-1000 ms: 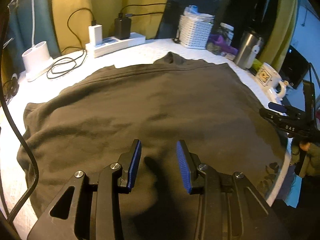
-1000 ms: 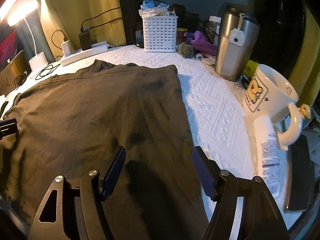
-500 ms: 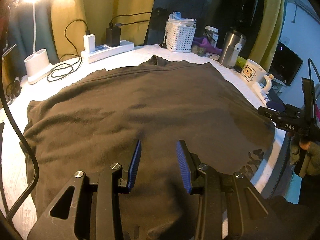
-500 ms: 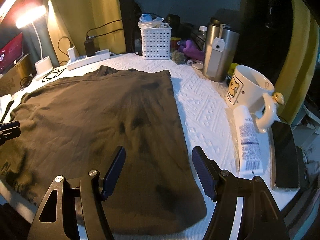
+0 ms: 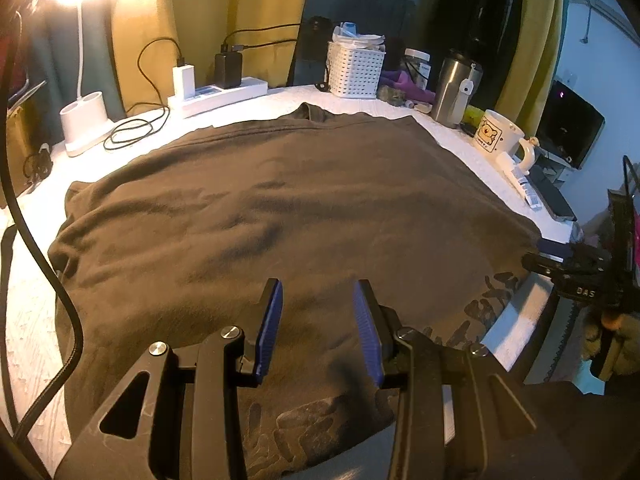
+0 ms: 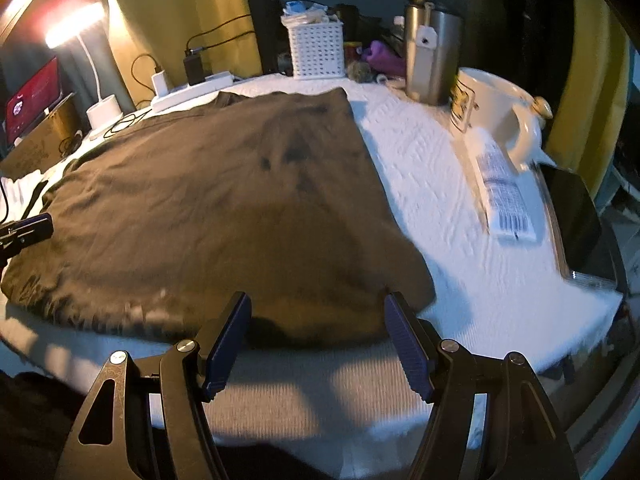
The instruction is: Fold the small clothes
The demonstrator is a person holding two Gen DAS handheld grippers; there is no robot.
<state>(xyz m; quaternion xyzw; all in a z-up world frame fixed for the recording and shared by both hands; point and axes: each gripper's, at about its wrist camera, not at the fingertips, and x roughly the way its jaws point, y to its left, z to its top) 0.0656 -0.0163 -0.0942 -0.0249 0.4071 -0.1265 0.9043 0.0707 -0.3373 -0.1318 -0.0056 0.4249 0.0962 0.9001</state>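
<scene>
At the bottom of the left wrist view, the left gripper point(image 5: 316, 328) hangs above the near part of a dark brown shirt point(image 5: 288, 216), its blue pads set a modest gap apart with nothing between them. At the bottom of the right wrist view, the right gripper point(image 6: 318, 344) has its pads spread wide and holds nothing; they sit over the shirt's near hem point(image 6: 256, 320), where the cloth meets the white table cover point(image 6: 460, 240).

The shirt point(image 6: 208, 200) lies flat across the middle of both views, filling most of the table, with a pale printed pattern along its near edge in the lower middle of the left view. Its collar points to the far side, toward the upper centre.

In the right view, bare white cover runs down the right of the shirt. On it, at the right of the frame, lie a white tube point(image 6: 502, 192) and a dark phone point(image 6: 576, 216), with a white mug point(image 6: 492, 108) behind them.

Farther back stand a steel tumbler point(image 6: 430, 60) and a white basket point(image 6: 318, 50) at upper centre. A white power strip point(image 5: 218, 96) with chargers sits at the upper left, and a lit lamp point(image 5: 82, 116) stands in the far left corner.
</scene>
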